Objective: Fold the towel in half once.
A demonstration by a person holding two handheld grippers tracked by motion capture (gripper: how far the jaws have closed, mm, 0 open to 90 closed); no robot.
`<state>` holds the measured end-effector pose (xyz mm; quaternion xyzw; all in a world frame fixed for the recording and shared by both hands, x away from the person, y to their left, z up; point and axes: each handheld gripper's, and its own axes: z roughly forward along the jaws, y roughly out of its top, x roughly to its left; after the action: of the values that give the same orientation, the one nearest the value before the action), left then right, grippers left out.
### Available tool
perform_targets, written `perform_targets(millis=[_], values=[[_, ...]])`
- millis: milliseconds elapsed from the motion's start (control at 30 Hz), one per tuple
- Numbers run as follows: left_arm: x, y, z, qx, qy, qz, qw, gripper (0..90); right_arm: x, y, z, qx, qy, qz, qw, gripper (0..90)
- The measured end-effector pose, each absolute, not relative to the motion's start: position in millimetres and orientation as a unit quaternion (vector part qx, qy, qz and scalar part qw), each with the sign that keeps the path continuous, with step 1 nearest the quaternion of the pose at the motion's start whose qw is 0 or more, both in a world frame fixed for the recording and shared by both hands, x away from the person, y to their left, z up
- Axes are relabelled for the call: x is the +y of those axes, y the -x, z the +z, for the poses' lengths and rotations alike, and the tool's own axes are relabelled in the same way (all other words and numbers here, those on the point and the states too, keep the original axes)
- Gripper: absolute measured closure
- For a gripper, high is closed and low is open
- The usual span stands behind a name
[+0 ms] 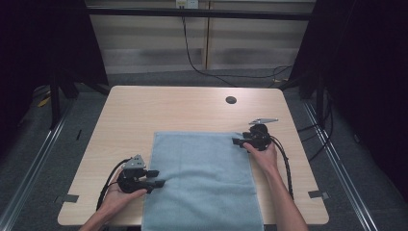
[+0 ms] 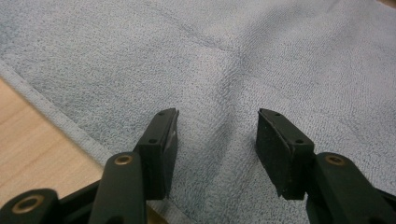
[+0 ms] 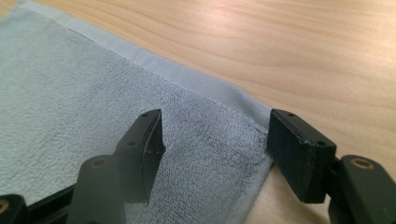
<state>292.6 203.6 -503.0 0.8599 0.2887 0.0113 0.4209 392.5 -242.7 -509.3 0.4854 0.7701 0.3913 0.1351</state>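
A light blue towel (image 1: 202, 178) lies flat on the wooden table (image 1: 144, 110), its near end reaching over the front edge. My left gripper (image 1: 159, 178) rests at the towel's left edge, held by a hand. In the left gripper view its jaws (image 2: 217, 140) stand open over the towel (image 2: 233, 60), just inside the hem. My right gripper (image 1: 236, 141) sits at the towel's far right corner. In the right gripper view the open jaws (image 3: 215, 144) straddle that corner of the towel (image 3: 70, 93), one jaw over cloth, the other over bare table (image 3: 280, 46).
A round cable hole (image 1: 231, 100) is in the table behind the towel. Bare wood lies left, right and behind the towel. Cables trail from both grippers, and dark frame posts stand at both sides of the table.
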Motion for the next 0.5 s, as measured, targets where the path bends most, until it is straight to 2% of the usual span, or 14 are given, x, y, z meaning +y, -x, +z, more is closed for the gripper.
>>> perform_targets(millis=[67, 100, 200, 233, 333, 500], values=[[202.8, -296.1, -500.5, 0.295, -0.861, -0.001, 0.414, 47.6, -236.8, -388.7, -508.8, 0.781, -0.477, 0.367, 0.164, 45.0], [202.2, -298.8, -498.5, 0.298, -0.861, -0.002, 0.412, 43.5, -234.9, -386.6, -508.6, 0.784, -0.475, 0.360, 0.174, 48.9], [200.5, -312.4, -491.3, 0.309, -0.852, 0.015, 0.422, 40.1, -237.2, -379.5, -508.4, 0.788, -0.464, 0.366, 0.169, 72.7], [199.3, -319.4, -488.6, 0.315, -0.850, 0.014, 0.422, 40.1, -237.2, -379.5, -508.4, 0.788, -0.464, 0.366, 0.169, 72.7], [189.1, -349.7, -481.6, 0.332, -0.835, 0.030, 0.437, 39.7, -240.0, -377.0, -507.4, 0.792, -0.461, 0.373, 0.147, 82.2], [178.1, -391.7, -489.7, 0.362, -0.825, 0.060, 0.429, 39.1, -240.4, -372.3, -506.8, 0.794, -0.459, 0.374, 0.137, 84.6]])
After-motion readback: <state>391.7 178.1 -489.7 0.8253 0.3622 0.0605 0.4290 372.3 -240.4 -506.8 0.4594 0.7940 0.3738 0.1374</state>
